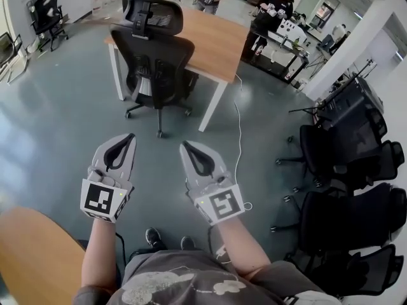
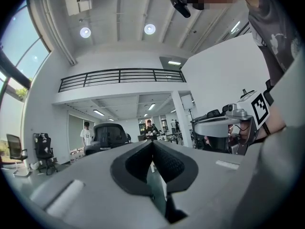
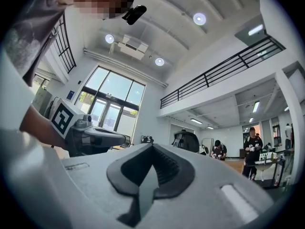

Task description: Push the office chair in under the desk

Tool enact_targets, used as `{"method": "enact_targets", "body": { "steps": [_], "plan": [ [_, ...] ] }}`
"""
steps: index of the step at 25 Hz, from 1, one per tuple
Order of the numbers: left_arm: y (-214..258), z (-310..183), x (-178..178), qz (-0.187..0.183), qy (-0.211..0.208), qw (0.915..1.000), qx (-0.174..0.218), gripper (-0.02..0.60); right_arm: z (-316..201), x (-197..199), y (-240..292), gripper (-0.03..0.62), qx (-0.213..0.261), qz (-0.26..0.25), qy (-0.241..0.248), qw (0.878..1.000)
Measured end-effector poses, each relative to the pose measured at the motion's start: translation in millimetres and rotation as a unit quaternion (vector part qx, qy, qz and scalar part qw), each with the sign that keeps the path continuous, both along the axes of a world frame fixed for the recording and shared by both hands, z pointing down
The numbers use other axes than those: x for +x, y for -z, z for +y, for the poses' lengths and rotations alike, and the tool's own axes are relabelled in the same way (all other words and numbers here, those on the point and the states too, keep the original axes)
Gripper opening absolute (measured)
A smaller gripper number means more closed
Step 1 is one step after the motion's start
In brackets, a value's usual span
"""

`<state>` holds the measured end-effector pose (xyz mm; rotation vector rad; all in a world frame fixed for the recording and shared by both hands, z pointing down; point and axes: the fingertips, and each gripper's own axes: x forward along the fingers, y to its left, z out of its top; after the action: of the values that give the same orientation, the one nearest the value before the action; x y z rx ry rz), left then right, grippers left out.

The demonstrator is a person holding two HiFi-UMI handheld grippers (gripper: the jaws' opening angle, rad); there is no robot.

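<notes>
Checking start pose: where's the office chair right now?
Head view, upper left of centre: the office chair stands at the near edge of the wooden desk, backrest toward the camera.

I see a grey-blue floor [image 1: 51, 132] ahead of the left gripper [image 1: 129, 137], with a wooden tabletop [image 1: 32, 259] behind it to the left. Black chairs [image 1: 356, 196] cluster right of the right gripper [image 1: 186, 146]. Above are white walls [image 2: 214, 66], tall windows [image 3: 112, 104], a railed balcony [image 2: 121, 78] and round ceiling lights [image 2: 149, 29].
</notes>
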<state>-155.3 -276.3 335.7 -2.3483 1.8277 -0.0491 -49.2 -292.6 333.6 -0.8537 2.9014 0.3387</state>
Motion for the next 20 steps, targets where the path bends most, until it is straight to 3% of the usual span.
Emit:
{"method": "enact_targets", "body": {
  "steps": [8,20],
  "plan": [
    [3,7,43,-0.001,0.017,0.9999,-0.001,0.017,-9,44,-9,-0.008,-0.017,0.002,-0.001,1.0],
    [-3,21,63,0.016,0.053,0.9985,-0.006,0.017,-10,55,-17,-0.008,-0.05,0.025,0.012,0.998]
  ]
}}
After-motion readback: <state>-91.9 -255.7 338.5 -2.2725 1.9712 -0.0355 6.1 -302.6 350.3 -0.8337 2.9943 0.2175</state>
